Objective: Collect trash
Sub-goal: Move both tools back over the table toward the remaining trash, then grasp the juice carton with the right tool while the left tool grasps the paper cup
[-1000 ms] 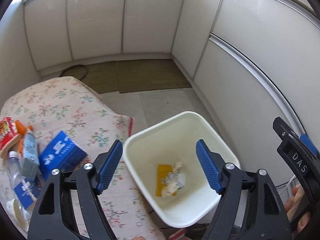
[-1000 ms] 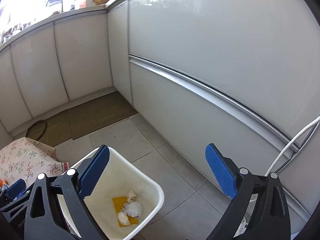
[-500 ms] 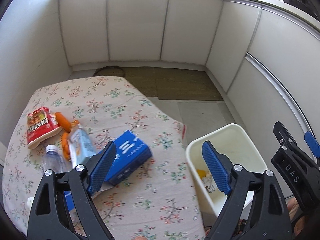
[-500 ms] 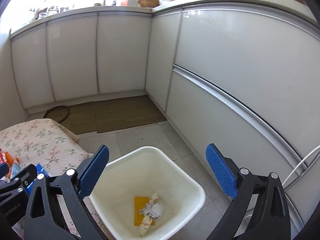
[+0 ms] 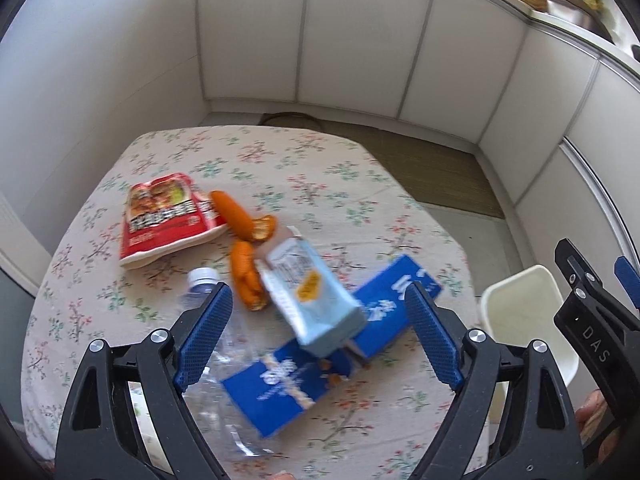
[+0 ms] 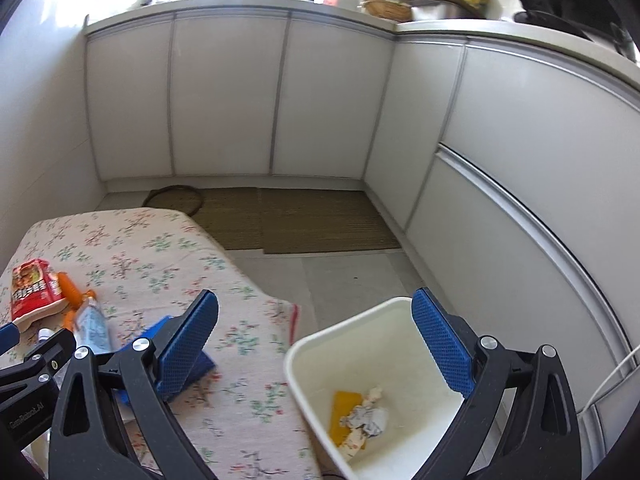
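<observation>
Hovering over the table (image 5: 304, 160), left gripper (image 5: 318, 338): jaws wide apart, just been opening further, nothing between the pads, no contact with any trash. Below the jaws, blurred: clear bottle (image 5: 218, 344) lying beside the left pad, white cap pointing away; blue box (image 5: 280, 386) flat on the cloth; second blue box (image 5: 394, 302) just past it toward the right pad; pale blue carton (image 5: 310, 298) tilted, resting across both boxes. Beyond the bottle cap, orange peel (image 5: 246, 276) in pieces, touching the carton's left side, more peel up by the red packet (image 5: 166, 214). Red packet lying flat, farthest of the pile. Floral cloth covering the whole table. White bin (image 5: 524, 312) off the table's right edge, on the floor.

Hanging above the bin (image 6: 320, 344), right gripper (image 6: 316, 344): jaws wide open, holding nothing. Inside the bin: yellow sheet (image 6: 344, 410) and crumpled paper (image 6: 368, 416) on the bottom. Left of the bin, table edge just beside it, same trash pile at far left. Farther out, brown mat (image 6: 304, 216) on the tiled floor, then white cabinets (image 6: 228, 96) along the wall, countertop clutter on top, too small to tell.
</observation>
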`<action>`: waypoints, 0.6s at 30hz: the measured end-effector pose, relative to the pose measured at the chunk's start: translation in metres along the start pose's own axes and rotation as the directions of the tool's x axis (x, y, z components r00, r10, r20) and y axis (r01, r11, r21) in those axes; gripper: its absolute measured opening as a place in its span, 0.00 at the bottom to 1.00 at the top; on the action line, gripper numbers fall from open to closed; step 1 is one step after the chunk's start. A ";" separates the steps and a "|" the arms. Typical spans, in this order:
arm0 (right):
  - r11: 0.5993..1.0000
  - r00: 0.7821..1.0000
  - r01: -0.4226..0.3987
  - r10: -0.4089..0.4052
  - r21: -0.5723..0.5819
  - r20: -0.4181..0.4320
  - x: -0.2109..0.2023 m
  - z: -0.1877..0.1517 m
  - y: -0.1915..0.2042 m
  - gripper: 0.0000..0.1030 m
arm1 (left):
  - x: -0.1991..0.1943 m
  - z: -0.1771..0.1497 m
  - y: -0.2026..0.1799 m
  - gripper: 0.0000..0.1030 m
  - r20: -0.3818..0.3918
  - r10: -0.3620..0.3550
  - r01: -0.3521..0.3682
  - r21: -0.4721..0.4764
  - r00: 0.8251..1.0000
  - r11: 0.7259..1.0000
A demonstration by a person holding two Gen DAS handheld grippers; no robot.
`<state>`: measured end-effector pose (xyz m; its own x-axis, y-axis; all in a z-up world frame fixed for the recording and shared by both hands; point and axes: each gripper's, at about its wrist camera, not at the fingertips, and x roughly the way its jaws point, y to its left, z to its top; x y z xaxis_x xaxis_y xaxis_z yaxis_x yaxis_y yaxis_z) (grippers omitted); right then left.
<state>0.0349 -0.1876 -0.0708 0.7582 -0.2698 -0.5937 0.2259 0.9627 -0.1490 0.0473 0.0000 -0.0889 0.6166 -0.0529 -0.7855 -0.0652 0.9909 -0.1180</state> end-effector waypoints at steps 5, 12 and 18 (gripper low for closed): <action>0.996 0.996 -0.075 0.073 -0.052 -0.043 0.008 0.002 0.046 0.92 | 0.003 0.002 0.047 0.84 -0.026 0.046 -0.047 -0.071 0.999 0.996; 0.962 0.963 -0.218 0.183 -0.167 -0.200 0.038 -0.004 0.119 0.92 | 0.006 0.005 0.112 0.86 -0.065 0.067 -0.080 -0.219 0.996 0.972; 0.909 0.889 -0.371 0.288 -0.191 -0.356 0.071 -0.009 0.160 0.92 | 0.021 0.003 0.150 0.86 -0.126 0.005 -0.046 -0.332 0.992 0.942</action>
<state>0.1199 -0.0523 -0.1439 0.5210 0.0446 -0.8524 -0.1923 0.9791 -0.0663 0.0529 0.1475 -0.1210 0.5125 -0.0637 -0.8563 -0.3505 0.8949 -0.2763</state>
